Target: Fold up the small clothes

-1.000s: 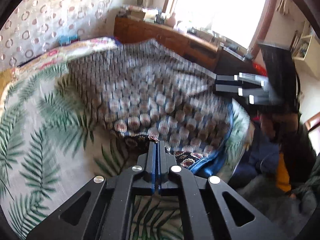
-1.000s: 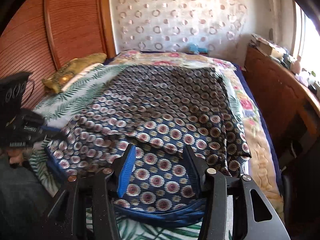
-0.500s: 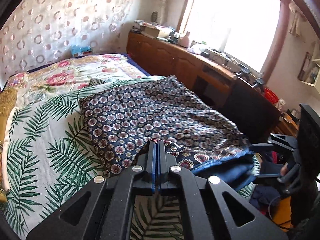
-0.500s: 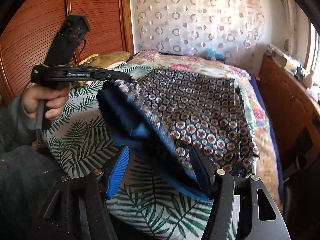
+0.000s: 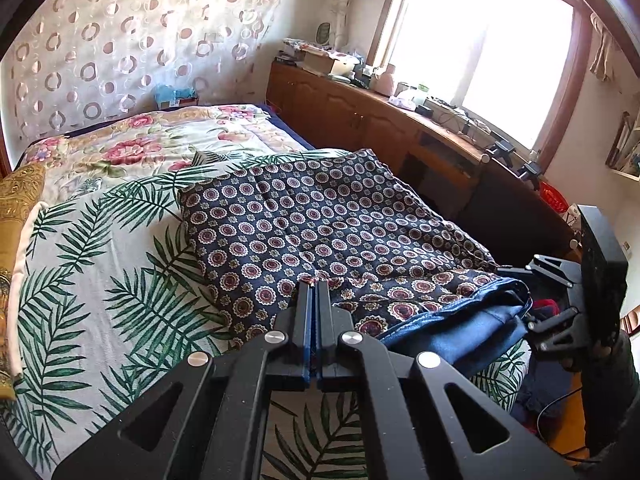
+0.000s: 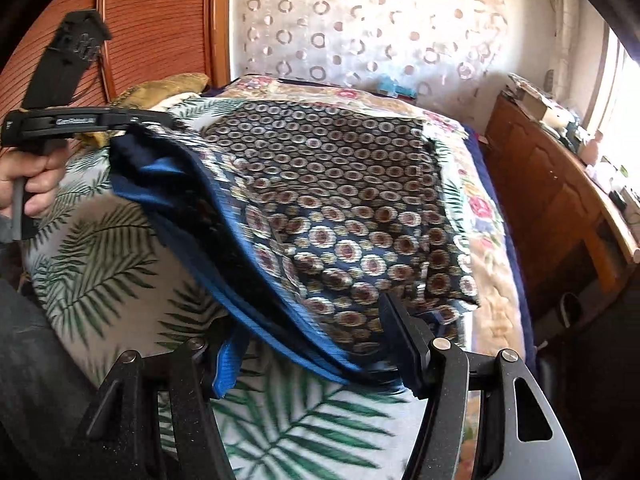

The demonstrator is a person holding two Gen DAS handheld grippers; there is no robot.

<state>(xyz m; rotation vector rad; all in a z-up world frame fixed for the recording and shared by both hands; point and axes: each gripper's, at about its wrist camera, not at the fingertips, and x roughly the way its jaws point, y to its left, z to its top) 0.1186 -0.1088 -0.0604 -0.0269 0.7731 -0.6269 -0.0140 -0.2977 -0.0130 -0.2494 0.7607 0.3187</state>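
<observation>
Left gripper pinches the patterned garment — right gripper gapes unclamped around its bed-edge hem; lifting could spill that side.

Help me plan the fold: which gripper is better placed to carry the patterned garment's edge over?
Left. The left gripper is shut on the patterned garment's corner; the right gripper's jaws have just been opening, hem loose between them.

Garment blocks right; leaf sheet clear left.
</observation>
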